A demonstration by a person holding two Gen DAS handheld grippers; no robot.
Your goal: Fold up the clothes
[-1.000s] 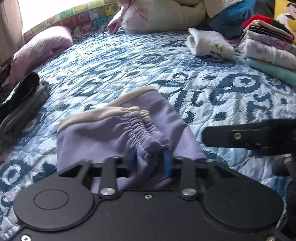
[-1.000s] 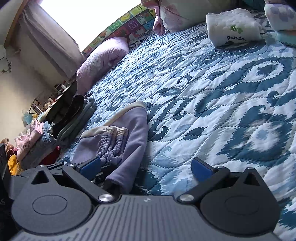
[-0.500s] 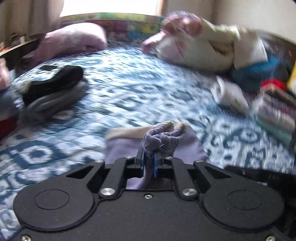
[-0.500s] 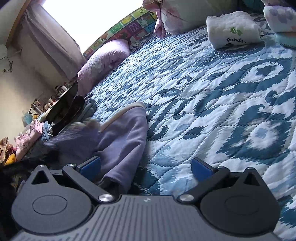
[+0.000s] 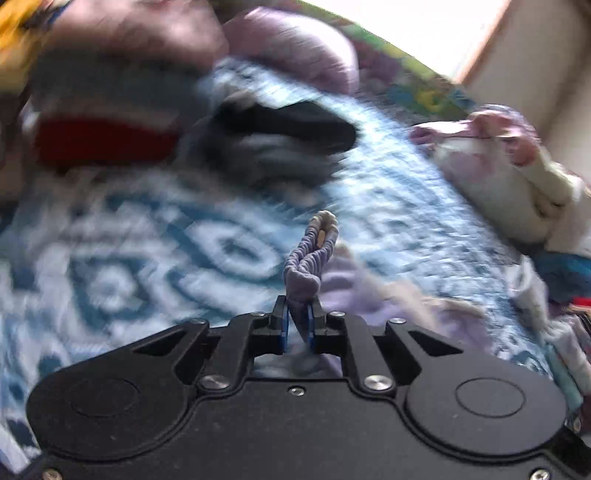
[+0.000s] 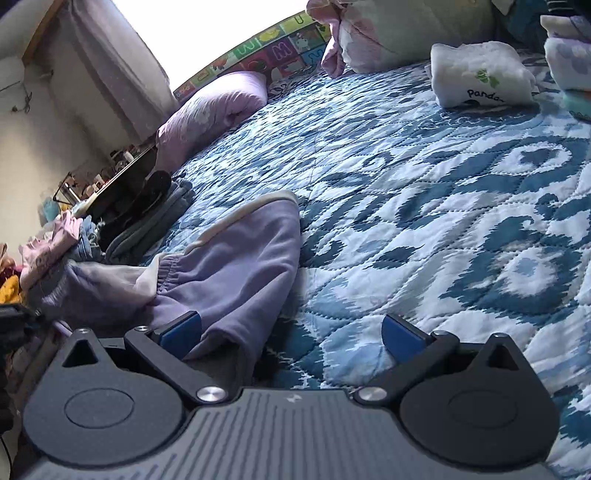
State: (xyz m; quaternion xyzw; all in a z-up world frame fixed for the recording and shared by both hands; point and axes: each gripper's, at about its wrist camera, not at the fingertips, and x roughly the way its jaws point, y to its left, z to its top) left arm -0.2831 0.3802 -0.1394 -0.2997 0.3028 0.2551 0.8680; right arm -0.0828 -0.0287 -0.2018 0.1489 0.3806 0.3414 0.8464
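A lilac garment (image 6: pixel 236 258) with a cream hem and a gathered elastic waistband lies on the blue-and-white quilt (image 6: pixel 424 192). My left gripper (image 5: pixel 297 325) is shut on the bunched waistband (image 5: pixel 310 258), which sticks up between the blue pads; the rest of the garment (image 5: pixel 373 291) trails to the right, and the view is blurred. My right gripper (image 6: pixel 290 334) is open, low over the quilt at the garment's near right edge; its left pad (image 6: pixel 181 328) touches the cloth, its right pad (image 6: pixel 400 338) is over bare quilt.
A folded white "Panda" top (image 6: pixel 480 75) and a stack of folded clothes (image 6: pixel 569 55) lie at the far right. A dark and grey folded pile (image 6: pixel 147 210) sits at the left edge. A lilac pillow (image 6: pixel 214 110) and a bundled blanket (image 6: pixel 399 33) lie at the head.
My left gripper closed on the waistband, lifted it and swung left, dragging the garment's left side up. The right gripper stayed still and open.
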